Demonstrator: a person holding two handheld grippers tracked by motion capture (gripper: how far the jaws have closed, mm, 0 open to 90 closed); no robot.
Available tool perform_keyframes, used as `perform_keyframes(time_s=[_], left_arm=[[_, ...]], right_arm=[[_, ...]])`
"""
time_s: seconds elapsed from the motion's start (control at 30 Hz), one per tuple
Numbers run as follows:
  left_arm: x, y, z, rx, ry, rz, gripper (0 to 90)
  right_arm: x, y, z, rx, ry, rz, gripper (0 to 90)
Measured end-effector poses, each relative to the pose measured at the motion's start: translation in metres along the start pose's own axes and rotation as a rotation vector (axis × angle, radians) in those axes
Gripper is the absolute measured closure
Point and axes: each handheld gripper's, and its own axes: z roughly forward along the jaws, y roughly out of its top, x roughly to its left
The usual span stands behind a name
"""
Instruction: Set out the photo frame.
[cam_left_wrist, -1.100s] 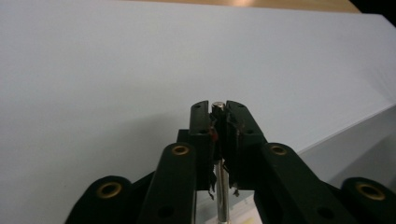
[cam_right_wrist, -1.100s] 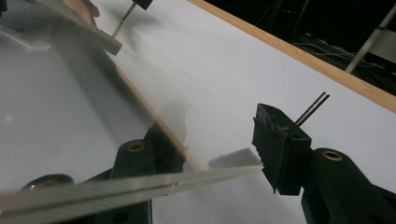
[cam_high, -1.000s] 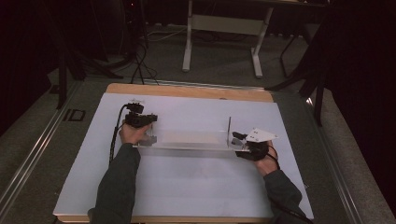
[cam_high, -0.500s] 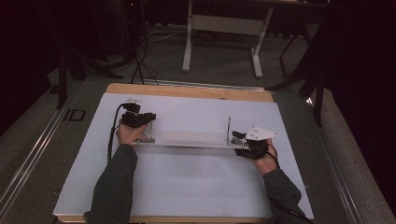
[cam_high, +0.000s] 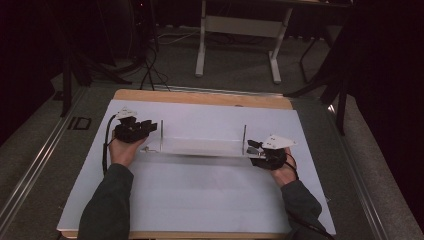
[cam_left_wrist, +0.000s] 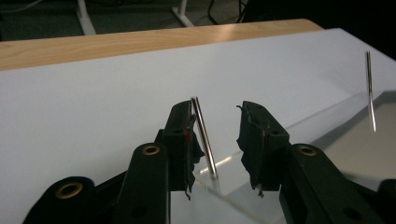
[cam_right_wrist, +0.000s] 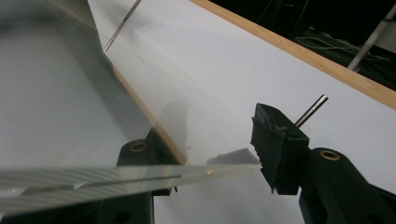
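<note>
Clear tray (cam_high: 202, 146) sitting mid-worktop (cam_high: 200, 200), left tool (cam_left_wrist: 215, 128) gaping around its upright pin (cam_left_wrist: 203, 137), right tool (cam_right_wrist: 205, 154) gaping across the far edge — either closing off-centre risks skidding or tipping it

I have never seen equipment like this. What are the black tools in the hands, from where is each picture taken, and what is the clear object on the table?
A person sits at a table covered with a white sheet and holds a hand-operated gripper in each hand: the left gripper and the right gripper. The high view looks down from above the person. The other two pictures come from small cameras riding on each gripper, looking along its black jaws. Between the grippers sits a clear plastic stand with two thin upright metal rods, the left rod and the right rod. In the left gripper view the jaws stand open around the left rod. In the right gripper view the jaws are apart at the stand's clear edge, not clamping it.
</note>
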Motion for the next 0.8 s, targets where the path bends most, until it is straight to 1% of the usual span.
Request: perform_keyframes(time_s=[0.03, 0.07, 0.1, 0.13, 0.17, 0.23, 0.37, 0.4, 0.43, 0.5, 0.53, 0.57, 0.67, 0.73, 0.8], left_arm=[[0.0, 0.0, 0.0, 0.0, 0.0, 0.0, 63.6], [-0.001, -0.005, -0.003, 0.008, 0.0, 0.022, 63.3], [-0.001, -0.005, -0.003, 0.008, 0.0, 0.022, 62.4], [-0.001, -0.009, -0.004, 0.024, 0.002, 0.033, 61.8], [-0.001, -0.009, -0.004, 0.024, 0.002, 0.033, 61.4], [-0.002, -0.016, -0.007, 0.032, -0.004, 0.041, 60.5], [-0.002, -0.021, -0.011, 0.032, 0.003, 0.054, 60.6], [-0.002, -0.023, -0.014, 0.038, 0.004, 0.06, 60.5], [-0.002, -0.026, -0.016, 0.045, 0.013, 0.076, 60.3], [-0.003, -0.03, -0.018, 0.047, -0.01, 0.097, 59.7], [-0.004, -0.031, -0.018, 0.052, -0.009, 0.105, 59.8], [-0.005, -0.032, -0.02, 0.052, 0.0, 0.126, 59.7], [-0.006, -0.034, -0.025, 0.038, -0.017, 0.126, 59.4], [-0.007, -0.036, -0.028, 0.037, -0.023, 0.139, 59.3], [-0.007, -0.038, -0.029, 0.04, -0.032, 0.142, 58.9]], right_arm=[[0.0, 0.0, 0.0, 0.0, 0.0, 0.0, 52.8], [0.0, 0.001, 0.001, -0.001, 0.001, 0.001, 52.8], [0.0, 0.001, 0.001, 0.0, 0.001, 0.003, 52.8], [0.0, 0.001, 0.001, 0.001, 0.002, 0.004, 52.8], [0.0, 0.002, 0.001, 0.004, 0.002, 0.006, 52.9], [0.0, 0.002, 0.002, 0.005, 0.003, 0.007, 52.9], [-0.001, 0.004, 0.002, 0.009, 0.008, 0.012, 52.9], [-0.001, 0.004, 0.002, 0.009, 0.008, 0.012, 52.9], [-0.001, 0.004, 0.002, 0.009, 0.009, 0.013, 52.9], [-0.001, 0.004, 0.002, 0.01, 0.009, 0.013, 52.9], [-0.001, 0.004, 0.002, 0.01, 0.01, 0.013, 52.9], [-0.002, 0.005, 0.002, 0.012, 0.011, 0.013, 53.0], [-0.002, 0.005, 0.002, 0.012, 0.011, 0.012, 53.0], [-0.002, 0.005, 0.002, 0.013, 0.012, 0.013, 53.0], [-0.003, 0.006, 0.002, 0.015, 0.013, 0.016, 52.9]])
